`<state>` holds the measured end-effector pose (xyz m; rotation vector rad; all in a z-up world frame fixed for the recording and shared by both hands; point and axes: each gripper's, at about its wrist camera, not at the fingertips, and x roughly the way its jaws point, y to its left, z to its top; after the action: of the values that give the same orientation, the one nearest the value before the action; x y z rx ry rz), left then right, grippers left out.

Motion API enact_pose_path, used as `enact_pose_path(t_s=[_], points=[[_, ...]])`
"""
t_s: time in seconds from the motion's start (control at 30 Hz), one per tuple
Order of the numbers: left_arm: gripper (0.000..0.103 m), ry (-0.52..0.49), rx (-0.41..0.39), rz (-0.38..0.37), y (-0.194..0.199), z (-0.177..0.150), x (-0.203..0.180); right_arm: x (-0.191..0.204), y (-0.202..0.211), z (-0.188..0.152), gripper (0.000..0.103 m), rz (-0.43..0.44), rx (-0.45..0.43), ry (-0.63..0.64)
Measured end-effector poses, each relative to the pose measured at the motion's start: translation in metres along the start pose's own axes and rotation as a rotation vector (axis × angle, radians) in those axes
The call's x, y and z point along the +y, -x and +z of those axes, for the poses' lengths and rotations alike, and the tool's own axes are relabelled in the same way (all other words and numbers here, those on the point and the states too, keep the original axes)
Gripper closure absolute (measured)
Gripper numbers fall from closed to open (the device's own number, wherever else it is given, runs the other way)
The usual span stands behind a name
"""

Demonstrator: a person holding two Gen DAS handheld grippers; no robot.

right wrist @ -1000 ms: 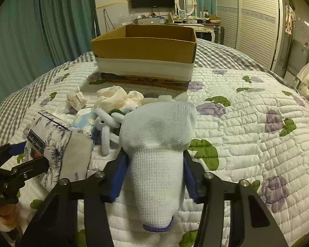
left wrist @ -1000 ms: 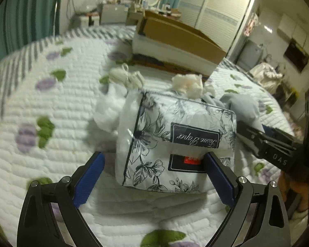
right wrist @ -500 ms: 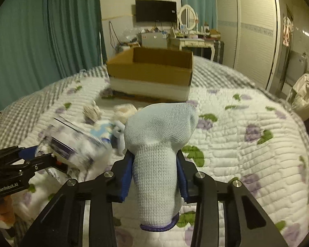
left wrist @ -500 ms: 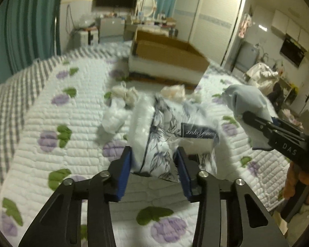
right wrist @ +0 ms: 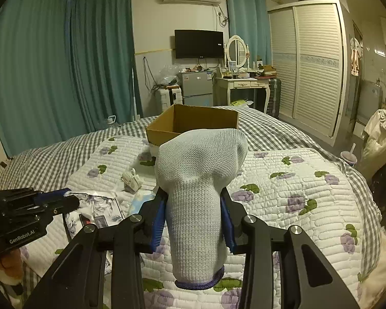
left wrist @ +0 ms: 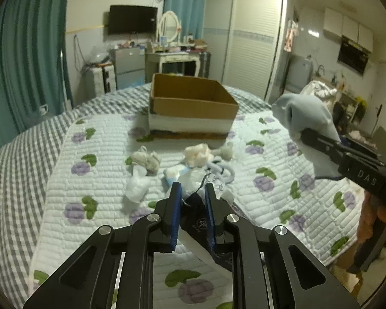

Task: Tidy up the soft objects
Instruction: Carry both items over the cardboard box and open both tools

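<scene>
Fingers pinch ribbed knit sock — fingers | crinkly floral pack

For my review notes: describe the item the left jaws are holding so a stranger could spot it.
On the quilted bed, in front of the cardboard box, sits a small pile of soft items. The left gripper is clamped on the tissue pack, the only piece with a dark floral print.

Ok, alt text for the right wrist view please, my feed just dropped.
The right gripper is shut on a pale blue sock held above the quilted bed. An open cardboard box sits beyond; the left gripper holds a floral tissue pack at lower left.
</scene>
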<state>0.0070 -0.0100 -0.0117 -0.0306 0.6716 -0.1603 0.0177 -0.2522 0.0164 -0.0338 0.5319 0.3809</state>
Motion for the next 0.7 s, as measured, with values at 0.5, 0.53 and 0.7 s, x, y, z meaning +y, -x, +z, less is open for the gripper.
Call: enact_pose_path(t_s=[0.5,0.53,0.7], points=[[0.086,-0.1,-0.204,0.041,-0.053,0.174,-0.017,-0.01,-0.069,0.143,0.066,0.002,-0.107,0.085],[0.086,-0.091,-0.21,0.051,-0.066,0.184,-0.014,-0.011,-0.077,0.148,0.066,-0.001,-0.104,0.089],[0.086,-0.041,-0.19,0.053,-0.14,0.207,0.007,-0.029,-0.159,0.164,0.066,0.027,-0.03,0.068]])
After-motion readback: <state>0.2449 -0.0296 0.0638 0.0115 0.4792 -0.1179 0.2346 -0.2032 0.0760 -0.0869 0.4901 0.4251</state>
